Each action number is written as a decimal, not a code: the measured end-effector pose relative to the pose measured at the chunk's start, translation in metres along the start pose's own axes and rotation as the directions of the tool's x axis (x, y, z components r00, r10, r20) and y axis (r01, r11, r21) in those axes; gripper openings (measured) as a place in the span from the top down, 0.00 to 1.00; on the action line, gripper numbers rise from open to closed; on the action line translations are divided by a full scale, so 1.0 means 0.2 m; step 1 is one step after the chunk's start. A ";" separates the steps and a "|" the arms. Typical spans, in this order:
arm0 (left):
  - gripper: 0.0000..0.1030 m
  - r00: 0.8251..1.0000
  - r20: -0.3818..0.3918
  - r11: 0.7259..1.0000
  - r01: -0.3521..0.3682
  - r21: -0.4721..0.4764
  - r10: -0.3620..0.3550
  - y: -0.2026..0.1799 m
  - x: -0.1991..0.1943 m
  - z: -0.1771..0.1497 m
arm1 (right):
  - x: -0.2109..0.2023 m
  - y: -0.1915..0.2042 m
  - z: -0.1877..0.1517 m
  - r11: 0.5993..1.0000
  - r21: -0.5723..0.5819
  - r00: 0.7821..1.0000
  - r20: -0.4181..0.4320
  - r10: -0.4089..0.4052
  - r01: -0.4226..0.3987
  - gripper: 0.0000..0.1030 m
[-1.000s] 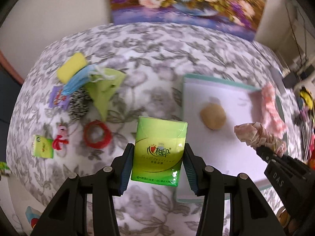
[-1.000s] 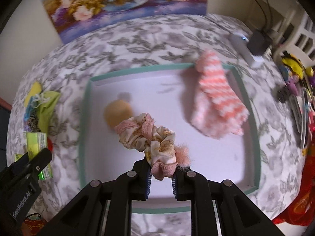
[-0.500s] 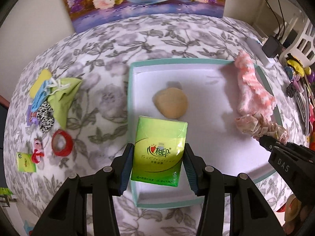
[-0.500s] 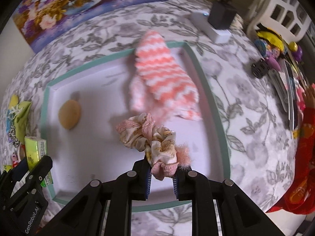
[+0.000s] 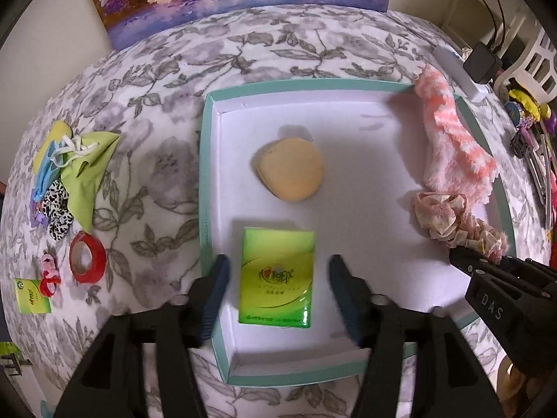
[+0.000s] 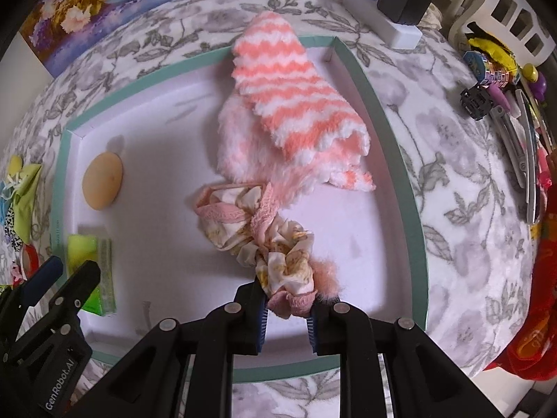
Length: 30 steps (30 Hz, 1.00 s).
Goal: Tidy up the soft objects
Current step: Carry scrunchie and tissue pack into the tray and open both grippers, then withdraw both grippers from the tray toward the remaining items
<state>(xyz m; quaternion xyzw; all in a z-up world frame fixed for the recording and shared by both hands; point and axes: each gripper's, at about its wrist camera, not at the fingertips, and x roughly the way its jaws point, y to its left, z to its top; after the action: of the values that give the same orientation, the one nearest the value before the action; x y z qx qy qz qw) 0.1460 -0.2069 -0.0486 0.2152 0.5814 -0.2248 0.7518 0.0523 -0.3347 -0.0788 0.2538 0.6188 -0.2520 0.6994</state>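
The teal-rimmed tray [image 5: 205, 160] sits on the floral tabletop [image 5: 278, 52], and the main risk is to it: the left gripper [image 5: 277, 296] has its jaws spread wide, one finger hanging over the tray's left wall, so a careless lift could catch that rim and drag the tray. The striped fuzzy cloth [image 6: 296, 104] lies along the tray's right side, draped at the far right corner, and could be snagged. The right gripper [image 6: 287, 317] is pinching the floral scrunchie [image 6: 257, 233], whose free end rests on the tray floor touching the cloth; released there it may cling to it. The green tissue pack [image 5: 276, 277] lies flat near the tray's near left corner, between the spread jaws, apart from the tan sponge [image 5: 290, 169].
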 end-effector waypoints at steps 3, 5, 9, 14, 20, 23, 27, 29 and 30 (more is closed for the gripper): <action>0.33 1.000 -0.002 1.000 0.014 -0.016 -0.014 0.01 0.00 0.01 | 0.00 0.00 0.00 1.000 -0.001 1.000 -0.004 -0.002 0.002 0.71; 0.32 1.000 0.000 1.000 0.015 -0.023 -0.015 0.02 -0.01 0.01 | 0.00 0.01 -0.01 1.000 -0.007 1.000 -0.008 0.000 0.000 0.62; 0.16 1.000 -0.009 0.999 0.007 -0.049 -0.007 0.05 -0.01 0.02 | -0.02 0.05 -0.03 1.000 -0.025 1.000 -0.004 -0.012 0.011 0.43; 0.16 1.000 -0.006 0.994 -0.003 -0.107 0.002 0.13 -0.01 0.03 | -0.02 0.09 -0.03 0.998 -0.050 1.000 -0.003 -0.024 0.024 0.34; 0.08 0.998 -0.007 0.985 -0.070 -0.158 0.070 0.22 -0.02 0.03 | -0.02 0.10 -0.02 0.999 -0.051 1.000 0.012 -0.020 0.021 0.17; 0.07 0.996 -0.009 0.979 -0.088 -0.186 0.087 0.26 -0.02 0.02 | -0.01 0.09 -0.01 0.998 -0.055 1.000 0.019 -0.017 0.018 0.08; 0.07 0.995 -0.026 0.971 -0.102 -0.217 0.099 0.31 -0.01 0.02 | -0.01 0.10 0.00 0.998 -0.061 0.999 0.038 -0.020 0.022 0.01; 0.07 0.996 -0.037 0.966 -0.092 -0.242 0.085 0.35 -0.01 0.01 | -0.02 0.10 0.00 0.998 -0.056 0.999 0.048 -0.020 0.023 0.01; 0.07 0.996 -0.044 0.963 -0.089 -0.255 0.080 0.37 0.00 0.01 | -0.03 0.10 0.00 0.999 -0.049 0.999 0.051 -0.019 0.021 0.01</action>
<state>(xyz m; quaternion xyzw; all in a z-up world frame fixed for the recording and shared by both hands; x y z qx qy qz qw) 0.1912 -0.1484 -0.0427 0.1443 0.6082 -0.1119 0.7725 0.0643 -0.3202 -0.0730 0.2235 0.6094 -0.2498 0.7185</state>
